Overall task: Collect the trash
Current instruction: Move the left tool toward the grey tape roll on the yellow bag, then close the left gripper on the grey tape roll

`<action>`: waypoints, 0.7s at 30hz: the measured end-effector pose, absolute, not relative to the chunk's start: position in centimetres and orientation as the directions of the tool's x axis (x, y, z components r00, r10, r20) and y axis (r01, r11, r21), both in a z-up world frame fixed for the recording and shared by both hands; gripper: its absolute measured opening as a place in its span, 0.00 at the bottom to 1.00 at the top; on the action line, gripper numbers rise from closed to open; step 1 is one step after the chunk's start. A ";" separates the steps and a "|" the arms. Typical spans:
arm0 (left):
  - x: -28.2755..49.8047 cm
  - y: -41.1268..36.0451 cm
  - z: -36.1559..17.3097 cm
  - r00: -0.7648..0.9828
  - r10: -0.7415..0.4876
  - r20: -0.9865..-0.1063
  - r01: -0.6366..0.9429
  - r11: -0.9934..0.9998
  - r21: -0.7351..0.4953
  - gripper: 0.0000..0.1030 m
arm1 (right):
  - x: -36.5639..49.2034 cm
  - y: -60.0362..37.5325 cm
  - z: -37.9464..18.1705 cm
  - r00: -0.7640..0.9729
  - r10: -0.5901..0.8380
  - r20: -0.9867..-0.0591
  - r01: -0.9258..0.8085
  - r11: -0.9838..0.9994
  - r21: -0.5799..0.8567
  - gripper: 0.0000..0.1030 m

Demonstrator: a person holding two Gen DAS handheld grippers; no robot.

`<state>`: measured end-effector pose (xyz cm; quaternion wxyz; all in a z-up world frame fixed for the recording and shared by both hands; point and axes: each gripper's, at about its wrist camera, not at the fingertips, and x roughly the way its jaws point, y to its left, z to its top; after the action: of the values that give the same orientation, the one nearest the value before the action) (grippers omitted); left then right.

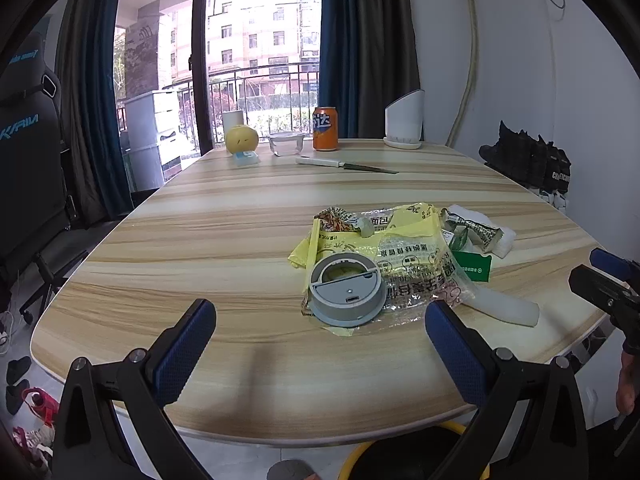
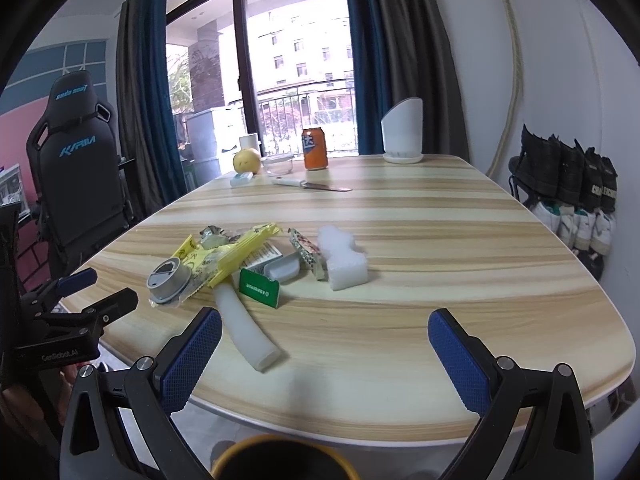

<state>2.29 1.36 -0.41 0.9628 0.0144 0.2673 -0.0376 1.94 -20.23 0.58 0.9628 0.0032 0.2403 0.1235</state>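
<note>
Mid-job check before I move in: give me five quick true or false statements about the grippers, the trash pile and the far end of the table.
1. Both grippers, left and right, are open and empty. True.
2. The grey round lid rests on the yellow wrapper. True.
3. The orange can lies tipped over. False: it stands upright.
4. The knife lies in the trash pile. False: it lies at the far end, by the can.
5. The white foam block sits on the table. True.

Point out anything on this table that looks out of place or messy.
A heap of trash clutters the near end of the table: crumpled yellow wrappers, a grey round lid, a green card and white foam pieces. A knife lies bare at the far end.
</note>
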 end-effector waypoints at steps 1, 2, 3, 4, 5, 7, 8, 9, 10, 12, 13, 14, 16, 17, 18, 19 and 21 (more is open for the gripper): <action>2.7 1.4 -0.4 0.852 -0.061 -0.519 0.078 0.997 0.010 0.99 | 2.0 -20.2 0.6 0.853 0.240 -0.463 -0.236 0.969 0.068 1.00; 3.1 1.4 -0.4 0.849 -0.058 -0.525 0.076 0.997 0.012 0.99 | 2.0 -20.3 0.7 0.853 0.241 -0.463 -0.236 0.969 0.070 1.00; 3.4 1.4 -0.4 0.846 -0.059 -0.531 0.076 0.997 0.010 0.99 | 1.9 -20.3 0.7 0.853 0.241 -0.462 -0.236 0.969 0.071 1.00; 3.8 1.4 -0.5 0.839 -0.064 -0.541 0.078 0.997 0.003 0.99 | 1.9 -20.3 0.7 0.854 0.242 -0.461 -0.236 0.969 0.072 1.00; 4.2 1.5 -0.6 0.831 -0.076 -0.550 0.084 0.996 -0.012 0.99 | 1.9 -20.2 0.8 0.854 0.242 -0.460 -0.236 0.969 0.071 1.00; 4.7 1.6 -0.7 0.819 -0.109 -0.564 0.101 0.994 -0.045 0.99 | 1.8 -20.3 0.9 0.857 0.239 -0.457 -0.234 0.970 0.068 1.00; 4.9 1.5 -0.7 0.814 -0.110 -0.571 0.101 0.994 -0.048 0.99 | 1.8 -20.3 0.9 0.857 0.239 -0.456 -0.234 0.970 0.070 1.00; 5.0 1.3 -0.8 0.810 -0.103 -0.577 0.098 0.994 -0.041 0.99 | 1.8 -20.4 0.9 0.856 0.242 -0.457 -0.234 0.969 0.074 1.00; 5.2 1.1 -0.8 0.809 -0.098 -0.580 0.099 0.995 -0.031 0.99 | 1.9 -20.4 1.0 0.855 0.245 -0.457 -0.235 0.969 0.079 1.00; 5.5 0.7 -0.8 0.804 -0.088 -0.588 0.103 0.995 -0.008 0.99 | 1.9 -20.6 1.1 0.854 0.248 -0.458 -0.235 0.968 0.086 1.00; 5.7 0.5 -0.8 0.802 -0.087 -0.591 0.105 0.994 -0.004 0.99 | 1.9 -20.6 1.1 0.853 0.249 -0.458 -0.234 0.968 0.089 1.00; 5.8 0.5 -0.7 0.801 -0.084 -0.592 0.104 0.995 0.000 0.99 | 2.0 -20.7 1.1 0.853 0.249 -0.459 -0.234 0.968 0.092 1.00; 6.1 0.7 -0.7 0.796 -0.078 -0.601 0.094 0.996 -0.005 0.99 | 2.0 -20.9 1.1 0.853 0.249 -0.459 -0.230 0.968 0.096 1.00; 6.2 0.9 -0.8 0.790 -0.077 -0.608 0.087 0.996 -0.014 0.99 | 2.0 -21.0 1.1 0.853 0.248 -0.460 -0.229 0.969 0.098 1.00; 6.2 1.1 -0.9 0.783 -0.079 -0.617 0.081 0.996 -0.025 0.99 | 2.0 -21.1 1.2 0.853 0.247 -0.460 -0.226 0.969 0.101 1.00; 6.3 1.3 -1.0 0.777 -0.082 -0.624 0.077 0.996 -0.034 0.99 | 2.1 -21.1 1.2 0.853 0.247 -0.460 -0.224 0.969 0.105 1.00; 6.3 1.4 -1.3 0.768 -0.080 -0.636 0.071 0.997 -0.039 0.99 | 2.2 -21.3 1.2 0.852 0.248 -0.461 -0.220 0.969 0.113 1.00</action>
<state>6.32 1.44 -1.27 0.9402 -0.0063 0.3383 -0.0402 2.18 -21.31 1.21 0.9619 0.0281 0.2432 0.1216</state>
